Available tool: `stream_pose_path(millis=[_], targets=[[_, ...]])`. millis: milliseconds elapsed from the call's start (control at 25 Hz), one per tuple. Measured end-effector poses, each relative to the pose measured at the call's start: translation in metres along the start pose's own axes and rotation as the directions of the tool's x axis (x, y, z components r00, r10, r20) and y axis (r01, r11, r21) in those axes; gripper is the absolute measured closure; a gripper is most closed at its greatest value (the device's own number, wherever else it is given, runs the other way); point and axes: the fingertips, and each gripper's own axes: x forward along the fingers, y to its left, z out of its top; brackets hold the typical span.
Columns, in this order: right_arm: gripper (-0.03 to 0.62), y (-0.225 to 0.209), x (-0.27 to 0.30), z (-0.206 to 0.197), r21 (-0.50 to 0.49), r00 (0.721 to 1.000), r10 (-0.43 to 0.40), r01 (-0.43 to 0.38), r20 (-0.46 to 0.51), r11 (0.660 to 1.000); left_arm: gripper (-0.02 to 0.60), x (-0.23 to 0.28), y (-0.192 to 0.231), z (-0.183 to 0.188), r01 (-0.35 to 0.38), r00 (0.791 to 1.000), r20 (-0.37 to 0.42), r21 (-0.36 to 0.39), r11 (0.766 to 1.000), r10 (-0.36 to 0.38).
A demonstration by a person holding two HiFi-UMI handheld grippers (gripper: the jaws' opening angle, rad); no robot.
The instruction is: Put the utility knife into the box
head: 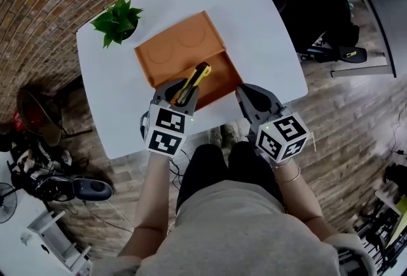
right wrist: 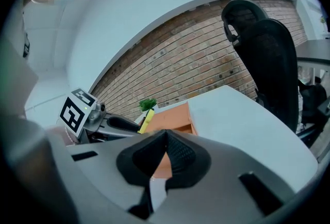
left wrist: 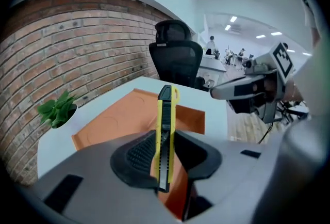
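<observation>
A yellow and black utility knife [head: 198,77] [left wrist: 164,125] stands clamped between the pads of my left gripper [head: 184,94] [left wrist: 165,153], tip end pointing away from me. It hangs over the near edge of the open orange box [head: 219,81] [left wrist: 121,117], whose flat lid [head: 175,46] lies behind the tray part. My right gripper [head: 252,100] [right wrist: 166,134] is just right of the box near the table's front edge, its jaws shut with nothing between them. In the right gripper view the knife [right wrist: 146,121] shows beside the box [right wrist: 174,116].
The box rests on a white table [head: 254,20] with rounded corners. A small green potted plant [head: 117,20] [left wrist: 58,107] stands at its far left corner. A black office chair [head: 321,1] [left wrist: 178,58] [right wrist: 268,47] is beyond the table's right side. Brick floor and clutter surround it.
</observation>
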Motion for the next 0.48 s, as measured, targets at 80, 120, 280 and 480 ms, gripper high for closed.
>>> stream_pose_path(millis=[80,120,280,480], targets=[[0.595,-0.004,0.002,-0.002,0.012,1.000,-0.006,0.006,-0.001,1.000,0.468,0.011,-0.001,-0.003,0.004,0.999,-0.055,0.060,0.998,0.000],[0.595,-0.006,0.003,-0.003,0.018,1.000,-0.007,0.007,-0.002,1.000,0.468,0.016,-0.002,-0.004,0.010,0.997,-0.078,0.083,0.996,-0.004],[0.595,-0.011,0.005,-0.004,0.036,1.000,-0.014,0.014,-0.001,0.999,0.468,0.033,-0.006,-0.009,0.050,0.988,-0.152,0.120,0.992,-0.032],[0.595,-0.015,0.011,-0.008,0.053,1.000,-0.014,0.014,-0.009,0.998,0.468,0.052,-0.013,-0.018,0.085,0.976,-0.212,0.138,0.987,-0.055]])
